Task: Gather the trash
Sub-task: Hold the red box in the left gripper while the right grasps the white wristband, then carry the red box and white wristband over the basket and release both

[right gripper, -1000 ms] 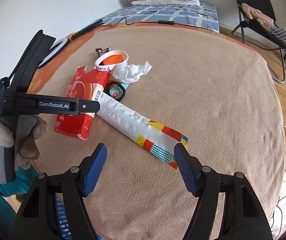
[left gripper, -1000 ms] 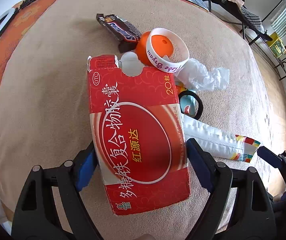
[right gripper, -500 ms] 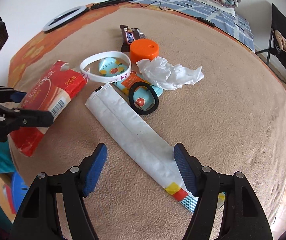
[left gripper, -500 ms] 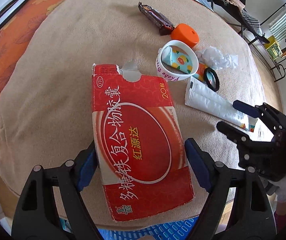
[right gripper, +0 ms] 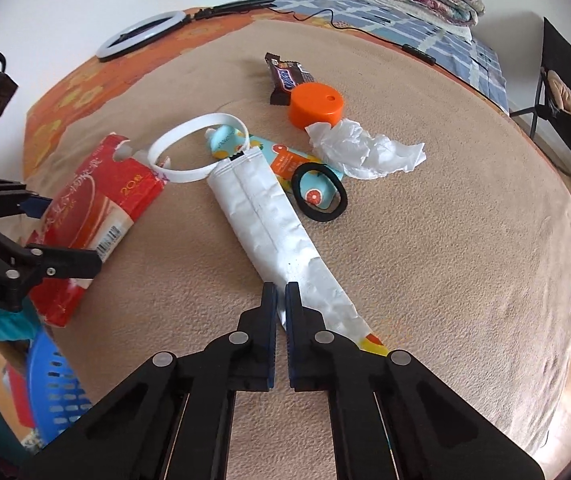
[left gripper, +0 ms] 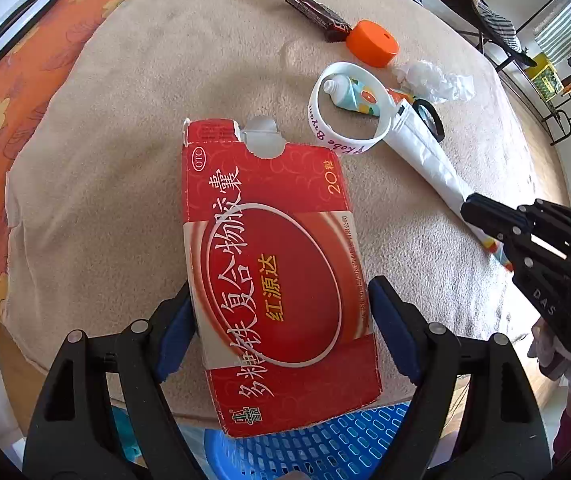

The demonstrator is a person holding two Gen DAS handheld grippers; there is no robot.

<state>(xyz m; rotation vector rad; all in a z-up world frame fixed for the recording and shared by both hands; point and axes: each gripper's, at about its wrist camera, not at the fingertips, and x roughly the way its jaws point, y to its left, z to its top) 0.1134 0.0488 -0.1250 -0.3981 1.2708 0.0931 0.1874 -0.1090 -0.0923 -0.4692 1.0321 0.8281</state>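
Observation:
A red cardboard medicine box (left gripper: 273, 264) sits clamped between the blue pads of my left gripper (left gripper: 281, 308), its lower end hanging past the bed edge over a blue plastic basket (left gripper: 325, 440). From the right wrist view the box (right gripper: 89, 208) and left gripper (right gripper: 63, 236) appear at the left. A long white wrapper (right gripper: 261, 216) with a coloured end lies on the beige blanket. My right gripper (right gripper: 281, 292) is shut on the wrapper's edge near that end. The left wrist view shows that same gripper (left gripper: 481, 216) on the wrapper (left gripper: 425, 152).
On the blanket lie a chocolate bar (right gripper: 287, 74), an orange cap (right gripper: 316, 105), a crumpled tissue (right gripper: 365, 148), a white wristband (right gripper: 189, 148), a small tube (right gripper: 225, 142) and a black hair tie (right gripper: 319, 192). A ring light (right gripper: 141, 36) is at the far left.
My right gripper has closed its jaws onto the white wrapper. My left gripper has carried the red box back toward the bed edge, and the blue basket now shows beneath it.

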